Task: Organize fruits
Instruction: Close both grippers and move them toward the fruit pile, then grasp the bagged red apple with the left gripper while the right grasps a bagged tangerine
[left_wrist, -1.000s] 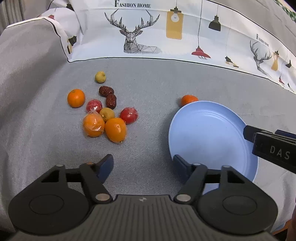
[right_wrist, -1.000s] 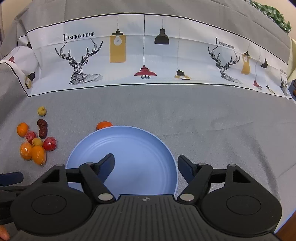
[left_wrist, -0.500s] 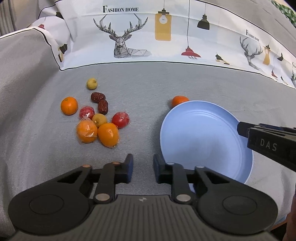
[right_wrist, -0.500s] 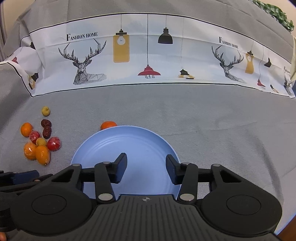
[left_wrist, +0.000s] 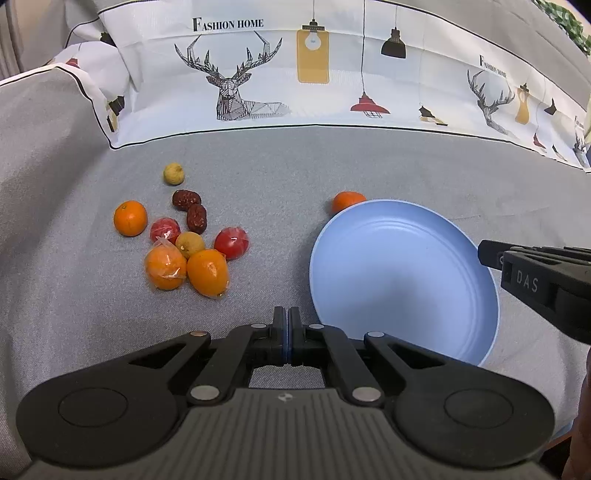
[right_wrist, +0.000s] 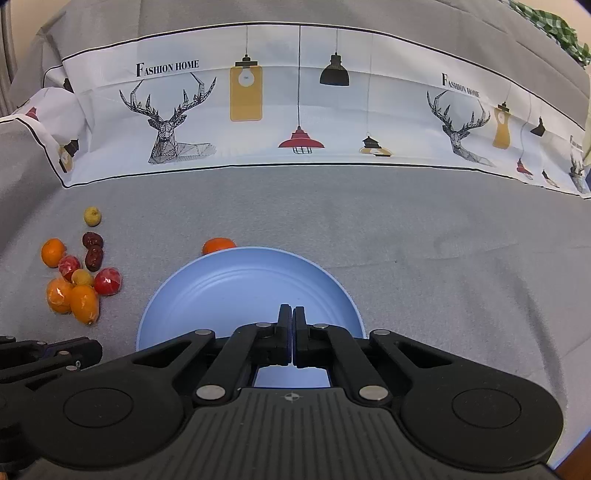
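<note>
Left gripper (left_wrist: 287, 321) and right gripper (right_wrist: 291, 321): jaws closed together, holding nothing.

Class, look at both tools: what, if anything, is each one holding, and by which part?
Nothing is held. The left tool and right tool are both shut on empty air.

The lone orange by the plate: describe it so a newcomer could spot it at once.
Find the blue plate on the grey cloth. At its far left rim sits a small orange fruit, partly hidden behind the rim in both views. Unlike the fruit cluster further left, it sits alone and shows no plastic wrap.
</note>
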